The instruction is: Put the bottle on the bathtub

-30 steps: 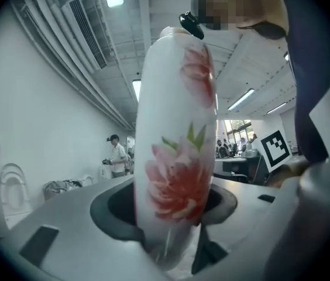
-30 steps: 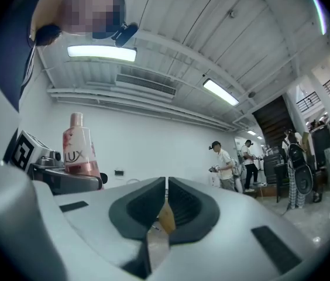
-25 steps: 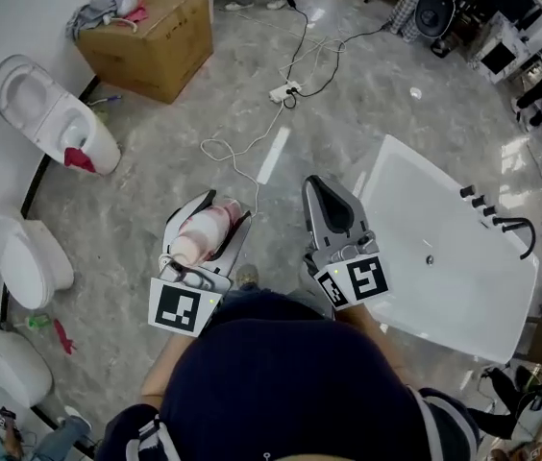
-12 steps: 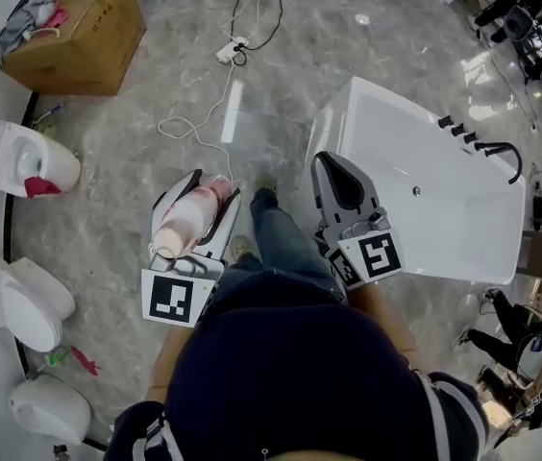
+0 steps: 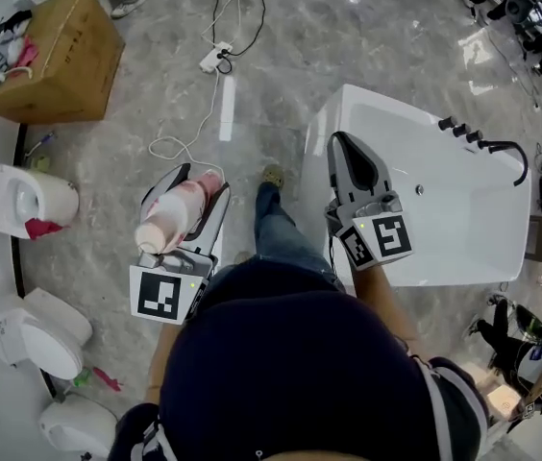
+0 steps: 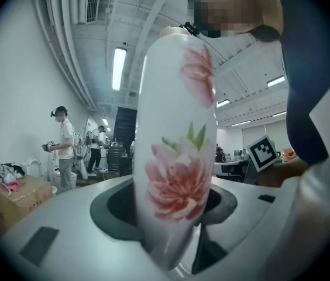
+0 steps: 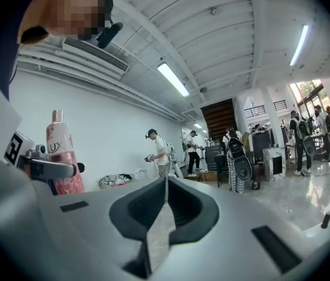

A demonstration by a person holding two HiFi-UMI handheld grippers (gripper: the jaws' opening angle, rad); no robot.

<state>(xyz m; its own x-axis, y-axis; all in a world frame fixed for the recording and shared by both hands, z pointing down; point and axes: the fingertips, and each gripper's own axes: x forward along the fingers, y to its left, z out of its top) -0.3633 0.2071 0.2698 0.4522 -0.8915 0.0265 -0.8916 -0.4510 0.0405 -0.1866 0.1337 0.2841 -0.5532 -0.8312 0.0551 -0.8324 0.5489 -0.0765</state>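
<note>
Bottle (image 5: 177, 217): being clamped upright between the jaws of the left gripper (image 5: 192, 182), hanging over the floor (image 5: 348, 36) left of the bathtub (image 5: 463, 209).
Room: open grey floor is stretching ahead; the bathtub's left edge is running just beside the right gripper (image 5: 340, 142), whose jaws are sitting together, empty.
Axis: standing vertical, cap pointing up.
Surfaces: bottle smooth, white with pink flowers; bathtub glossy white, rectangular; floor marbled.
</note>
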